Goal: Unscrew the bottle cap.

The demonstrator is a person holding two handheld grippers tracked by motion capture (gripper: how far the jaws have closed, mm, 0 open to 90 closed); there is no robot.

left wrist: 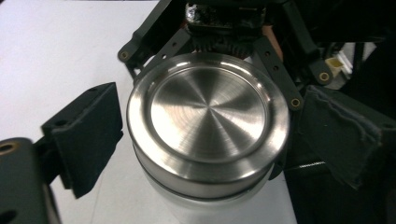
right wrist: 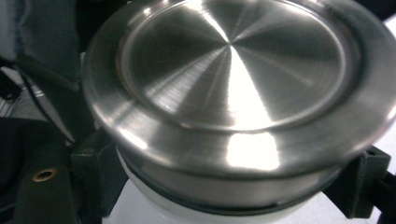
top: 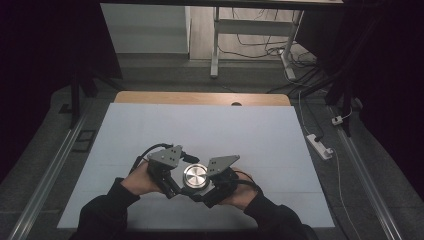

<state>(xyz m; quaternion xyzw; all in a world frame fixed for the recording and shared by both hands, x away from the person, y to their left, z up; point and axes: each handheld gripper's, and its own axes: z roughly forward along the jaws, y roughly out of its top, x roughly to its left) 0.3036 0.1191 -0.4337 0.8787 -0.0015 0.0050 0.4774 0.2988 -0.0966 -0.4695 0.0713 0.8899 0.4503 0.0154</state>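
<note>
Hands came in from the near edge of the table (top: 150, 125), and we held one gripper in each. We saw the table covered with a pale sheet, with a strip of wood showing along its far edge.

At the left, our left hand (top: 136, 181) held the left gripper (top: 172, 186), with its grey plate on top, close to the near edge and a little left of the middle. In the left gripper view its jaws stood spread: one black pad (left wrist: 86, 135) was at the left side of the container, apart from it by a small gap, and the other pad was at the right side, where we cannot tell if it touched.

Between the two grippers stood a round container (top: 195, 176) with a shiny steel lid (left wrist: 208, 121) and a white body (right wrist: 154, 205) under it. A dark ring ran between the lid and the body. The container stood upright on the sheet, near the near edge, about in the middle.

At the right, our right hand (top: 242, 192) held the right gripper (top: 202, 192). In the right gripper view its two black jaws stood at both sides of the white body, just below the lid. They looked touching or almost touching it, but the lid hid the contact, so we cannot tell if they pinched it.

On the floor beyond the right edge lay a white power strip (top: 320, 146).
</note>
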